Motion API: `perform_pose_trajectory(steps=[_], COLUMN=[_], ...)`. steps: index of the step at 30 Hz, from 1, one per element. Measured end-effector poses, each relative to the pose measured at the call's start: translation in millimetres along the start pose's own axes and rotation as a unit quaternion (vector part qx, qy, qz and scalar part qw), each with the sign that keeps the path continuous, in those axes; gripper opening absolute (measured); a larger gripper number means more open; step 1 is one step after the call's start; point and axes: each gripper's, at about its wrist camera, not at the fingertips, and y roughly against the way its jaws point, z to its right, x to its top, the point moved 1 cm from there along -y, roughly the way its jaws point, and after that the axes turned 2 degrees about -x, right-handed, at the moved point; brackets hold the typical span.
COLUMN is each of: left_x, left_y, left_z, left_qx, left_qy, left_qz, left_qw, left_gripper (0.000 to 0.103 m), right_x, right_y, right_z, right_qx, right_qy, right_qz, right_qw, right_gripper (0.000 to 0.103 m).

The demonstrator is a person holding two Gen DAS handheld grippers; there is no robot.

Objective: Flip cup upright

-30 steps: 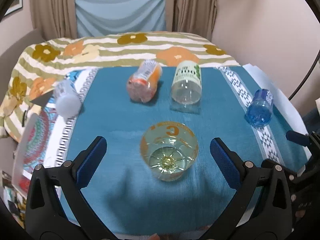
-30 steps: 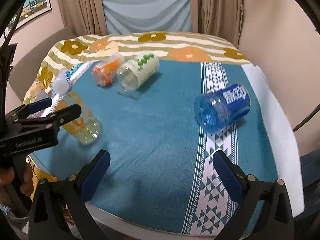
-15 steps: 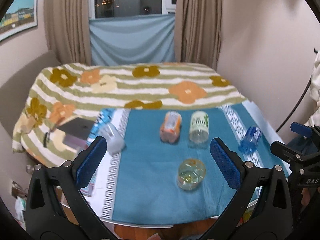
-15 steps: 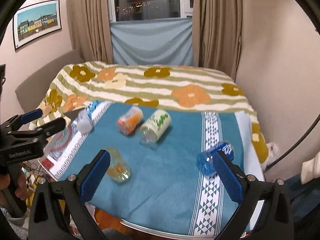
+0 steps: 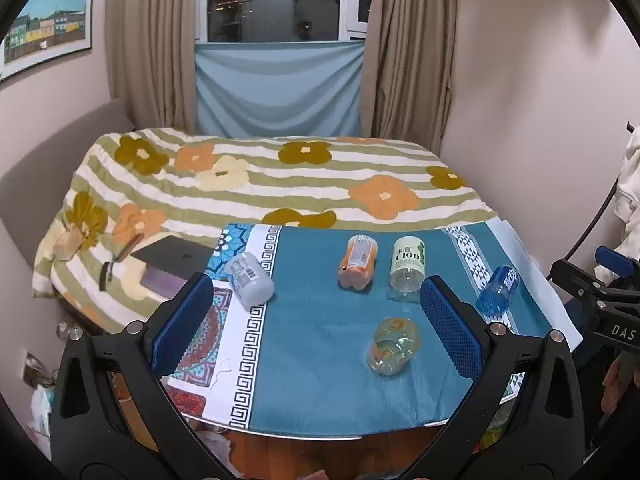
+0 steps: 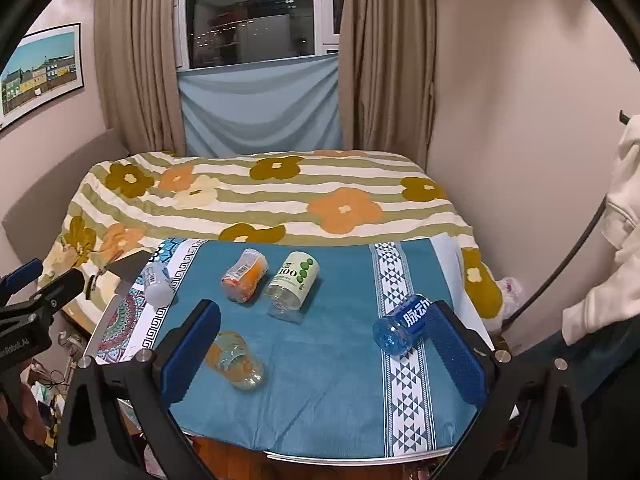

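Observation:
Several cut-bottle cups lie on their sides on the teal cloth. A clear yellow-orange cup (image 5: 393, 346) (image 6: 235, 360) lies nearest the front. An orange cup (image 5: 357, 262) (image 6: 244, 275), a green-labelled cup (image 5: 407, 264) (image 6: 294, 278), a blue cup (image 5: 497, 289) (image 6: 402, 325) and a white cup (image 5: 250, 278) (image 6: 157, 283) lie farther off. My left gripper (image 5: 316, 324) is open and empty, held high and back from the table. My right gripper (image 6: 324, 352) is open and empty too.
The table (image 5: 320, 434) stands against a bed with a flowered blanket (image 5: 280, 184). A dark laptop (image 5: 172, 258) lies on the bed at the left. A wall (image 5: 540, 100) is on the right. The other gripper shows at each view's edge.
Both grippers have pulled far back and up from the table, so the cups look smaller. No cup has moved. Both jaws stay open.

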Motion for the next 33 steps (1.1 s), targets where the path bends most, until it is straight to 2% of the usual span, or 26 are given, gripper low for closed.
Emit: perform_pose_trajectory(steps=[33], left_x=[3], left_y=[10], left_z=[-2], left_qx=[-0.003], left_qy=[-0.020], left_qz=[0.032], left_qw=[0.9993], left_gripper=[0.103], right_x=[5], right_y=[7], right_z=[-6], right_qx=[-0.027], right_qy=[-0.022], right_qz=[0.025], right_qw=[0.999], right_gripper=[0.102])
